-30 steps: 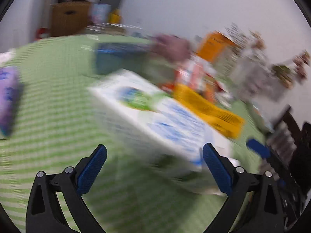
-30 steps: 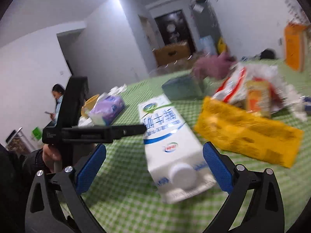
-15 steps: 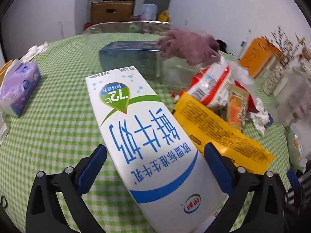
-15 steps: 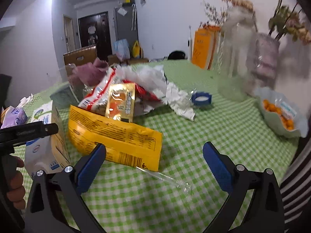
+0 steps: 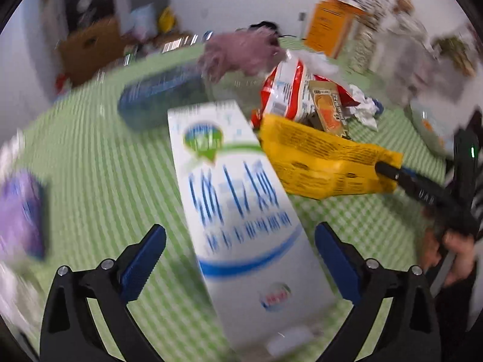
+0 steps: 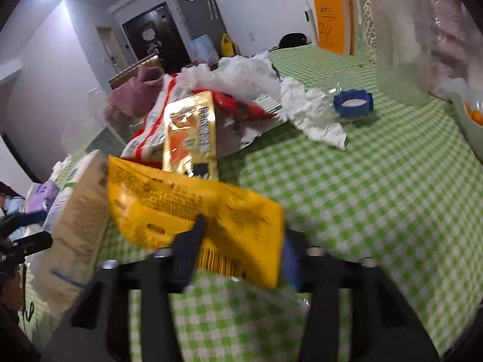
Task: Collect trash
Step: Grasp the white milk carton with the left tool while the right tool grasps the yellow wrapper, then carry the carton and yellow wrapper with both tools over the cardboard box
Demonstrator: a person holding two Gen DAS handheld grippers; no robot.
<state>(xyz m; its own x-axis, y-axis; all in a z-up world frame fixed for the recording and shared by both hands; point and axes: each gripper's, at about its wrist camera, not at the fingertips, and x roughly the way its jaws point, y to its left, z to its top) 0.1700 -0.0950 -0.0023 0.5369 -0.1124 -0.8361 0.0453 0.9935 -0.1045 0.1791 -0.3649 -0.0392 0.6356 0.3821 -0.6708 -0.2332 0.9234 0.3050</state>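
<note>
A white and blue milk carton point(image 5: 241, 199) lies on the green checked tablecloth point(image 5: 99, 178), its lower end between the open fingers of my left gripper point(image 5: 240, 249). It also shows in the right wrist view point(image 6: 75, 226). A yellow snack bag point(image 5: 323, 163) lies right of the carton. My right gripper point(image 6: 238, 250) is closing on the near edge of the yellow bag point(image 6: 193, 208); the view is blurred. Behind it lie a red and white wrapper point(image 6: 151, 138), a gold sachet point(image 6: 190, 132) and crumpled white paper point(image 6: 314, 117).
A blue bottle cap point(image 6: 353, 102), a glass vase point(image 6: 398, 36) and a bowl of orange snacks point(image 6: 471, 120) stand at the right. A purple tissue pack point(image 5: 21, 214), a blue box point(image 5: 160, 96) and a pink cloth point(image 5: 241, 51) are farther off.
My right gripper has moved in onto the yellow bag and narrowed around its edge. My left gripper has shifted a little around the carton and stays open.
</note>
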